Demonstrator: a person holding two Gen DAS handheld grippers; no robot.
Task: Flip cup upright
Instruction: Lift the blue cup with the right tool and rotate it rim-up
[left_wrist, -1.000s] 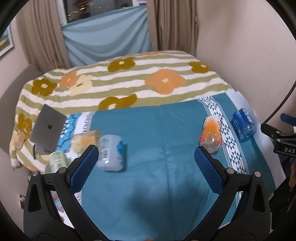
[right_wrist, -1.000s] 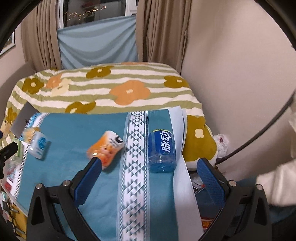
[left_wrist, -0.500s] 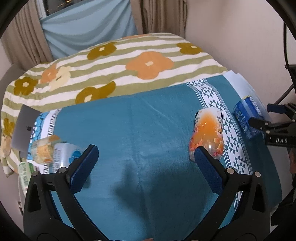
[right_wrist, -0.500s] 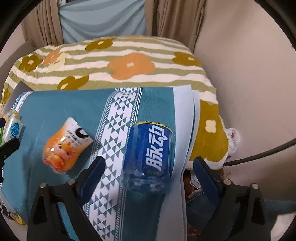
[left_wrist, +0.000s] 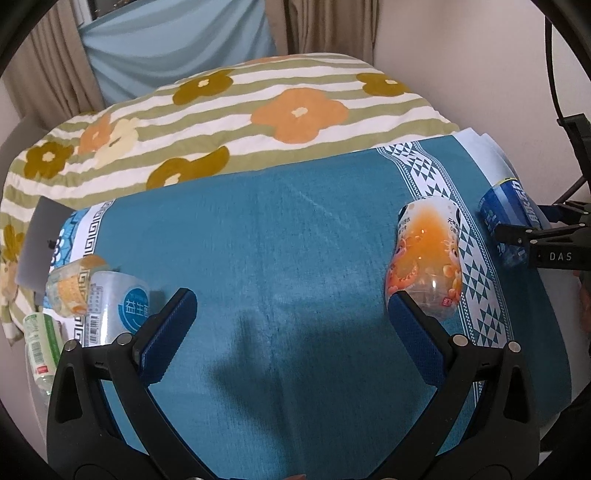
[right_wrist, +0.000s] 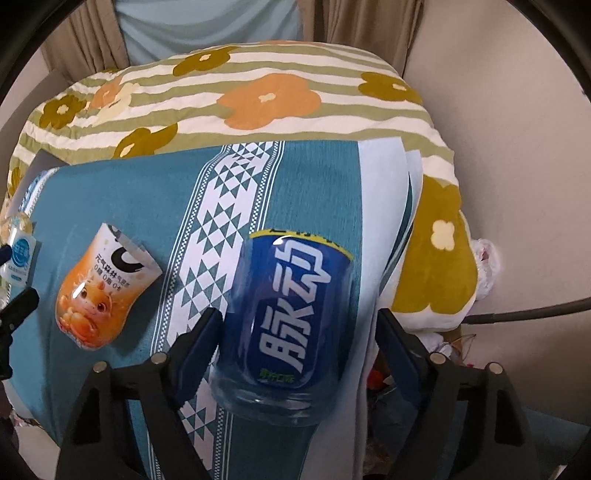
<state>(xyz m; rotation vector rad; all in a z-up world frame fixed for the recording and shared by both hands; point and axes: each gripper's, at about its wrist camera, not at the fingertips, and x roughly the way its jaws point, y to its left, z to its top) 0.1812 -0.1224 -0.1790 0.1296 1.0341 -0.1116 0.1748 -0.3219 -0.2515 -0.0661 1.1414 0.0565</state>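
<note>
A blue cup (right_wrist: 291, 325) with white lettering lies on its side on the teal cloth (right_wrist: 122, 206), near its right edge. My right gripper (right_wrist: 299, 332) is open, its jaws standing on either side of the cup's near end, apart from it. The blue cup also shows in the left wrist view (left_wrist: 508, 218), far right. An orange cup (left_wrist: 426, 258) lies on its side to the left of it; it shows in the right wrist view too (right_wrist: 99, 291). My left gripper (left_wrist: 291, 314) is open and empty over the middle of the cloth, its right finger (left_wrist: 413, 336) close to the orange cup.
A white and blue cup (left_wrist: 118, 310), a yellowish cup (left_wrist: 72, 288) and a green bottle (left_wrist: 40, 343) lie at the cloth's left edge. A grey laptop (left_wrist: 40, 243) lies on the flowered, striped quilt (left_wrist: 258, 96). A wall (right_wrist: 517, 110) stands at the right.
Both grippers have moved forward and down towards the cloth. The right one now straddles the blue cup's near end. The left one has shifted right, towards the orange cup.
</note>
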